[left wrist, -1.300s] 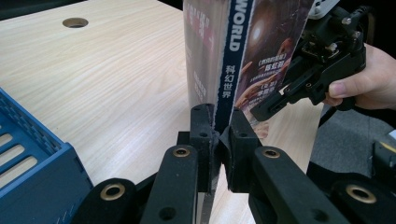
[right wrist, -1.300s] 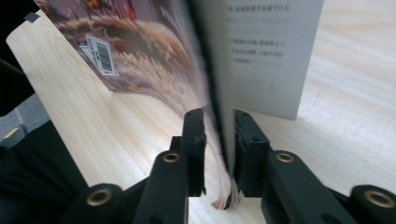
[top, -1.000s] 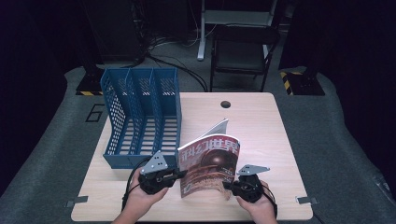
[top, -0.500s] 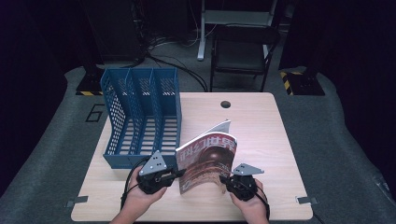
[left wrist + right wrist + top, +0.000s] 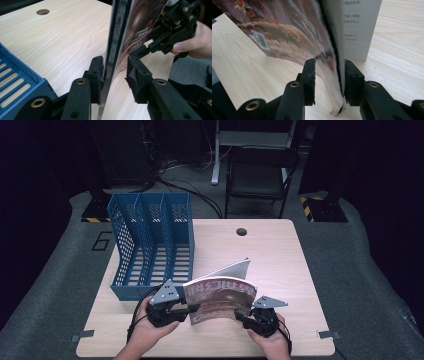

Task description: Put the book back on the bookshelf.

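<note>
A magazine [image 5: 220, 297] stands on edge near the front of the surface [image 5: 280, 250], between the two tools and just right of a blue file rack [image 5: 150, 245]. Its cover is glossy, in dark reds and browns, with large pale characters along the top and a golden, wheat-like patch lower down; a white barcode label sits near one corner in the right gripper view. The cover bows outward, and behind it pale inner pages fan away toward the back of the surface, one of them carrying small printed lines.

The left tool [image 5: 115, 72] has just been opening: its jaws stand a little apart around the spine end of the magazine, the left jaw close against the edge and a clear gap on the other side, so nothing is clamped. The right tool [image 5: 329, 75] has likewise just been opening; its jaws straddle the other end, the curled cover loose between them and the page block lying against the right jaw.

The cover's print is blurred up close and too small from above to read. In both gripper views the magazine's top is cut off. From above, the hands [image 5: 150, 332] hide the tools' lower parts and the magazine's bottom corners.
</note>
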{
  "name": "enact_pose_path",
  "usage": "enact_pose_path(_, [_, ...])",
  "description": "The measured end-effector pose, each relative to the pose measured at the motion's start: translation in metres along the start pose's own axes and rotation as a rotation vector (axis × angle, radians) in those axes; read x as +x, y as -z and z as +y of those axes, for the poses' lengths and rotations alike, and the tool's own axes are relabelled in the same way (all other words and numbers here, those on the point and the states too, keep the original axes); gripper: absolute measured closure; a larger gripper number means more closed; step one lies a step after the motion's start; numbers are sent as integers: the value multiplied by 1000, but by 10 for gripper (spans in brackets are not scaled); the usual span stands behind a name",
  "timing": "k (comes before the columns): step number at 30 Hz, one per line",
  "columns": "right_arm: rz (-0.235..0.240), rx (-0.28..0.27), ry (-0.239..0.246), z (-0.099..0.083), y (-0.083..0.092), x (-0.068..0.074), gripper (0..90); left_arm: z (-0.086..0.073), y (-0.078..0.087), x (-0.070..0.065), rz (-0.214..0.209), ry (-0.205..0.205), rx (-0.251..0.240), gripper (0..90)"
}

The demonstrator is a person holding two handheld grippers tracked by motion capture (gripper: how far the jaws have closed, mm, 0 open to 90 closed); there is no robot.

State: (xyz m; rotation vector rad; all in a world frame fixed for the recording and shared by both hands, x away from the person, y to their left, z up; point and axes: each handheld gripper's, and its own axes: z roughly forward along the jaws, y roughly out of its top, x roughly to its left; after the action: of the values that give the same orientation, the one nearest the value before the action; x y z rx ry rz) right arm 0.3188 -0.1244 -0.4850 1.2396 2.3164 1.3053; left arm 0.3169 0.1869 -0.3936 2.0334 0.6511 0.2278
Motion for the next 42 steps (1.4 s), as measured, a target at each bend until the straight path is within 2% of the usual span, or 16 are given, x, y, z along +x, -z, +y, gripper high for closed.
enact_pose_path(1, [2, 1, -1, 0, 0, 0, 649, 3, 1, -1, -6, 8, 5, 638])
enact_pose_path(5, [8, 0, -13, 1, 1, 1, 619, 18, 3, -3, -8, -2, 29, 586])
enact_pose_path(8, [8, -10, -13, 1, 4, 1, 599, 27, 5, -5, 17, -13, 36, 545])
enact_pose_path(9, [9, -16, -20, 1, 5, 1, 589, 31, 6, -5, 9, -18, 52, 529])
enact_pose_path(10, [11, -23, -19, 1, 6, 0, 582, 34, 6, -5, 11, -19, 47, 517])
enact_pose_path(11, [14, -21, -40, 1, 8, 1, 575, 37, 7, -5, 10, -20, 56, 501])
enact_pose_path(16, [11, -40, -41, 2, 13, -1, 556, 49, 7, -3, -15, 9, 82, 432])
enact_pose_path(23, [16, -52, -45, 3, 16, -2, 550, 70, 7, -3, -33, 13, 118, 353])
enact_pose_path(27, [17, -49, -44, 3, 16, -3, 546, 80, 4, -4, -26, -2, 148, 240])
enact_pose_path(29, [20, -50, -42, 3, 16, -3, 546, 83, 3, -4, -21, -1, 148, 190])
enact_pose_path(30, [19, -49, -42, 3, 16, -2, 545, 85, 3, -4, -24, 9, 145, 180])
enact_pose_path(32, [20, -49, -40, 3, 15, -2, 543, 87, 2, -2, -35, 4, 144, 157])
enact_pose_path(36, [21, -47, -42, 3, 15, -2, 541, 94, 1, -2, -23, -4, 160, 168])
enact_pose_path(37, [21, -47, -42, 3, 15, -2, 541, 96, 1, -2, -18, -18, 164, 201])
enact_pose_path(40, [21, -48, -41, 3, 15, -2, 541, 101, 2, -3, -33, -19, 161, 327])
enact_pose_path(42, [21, -50, -42, 3, 15, -3, 541, 104, 3, -4, -27, -28, 157, 367])
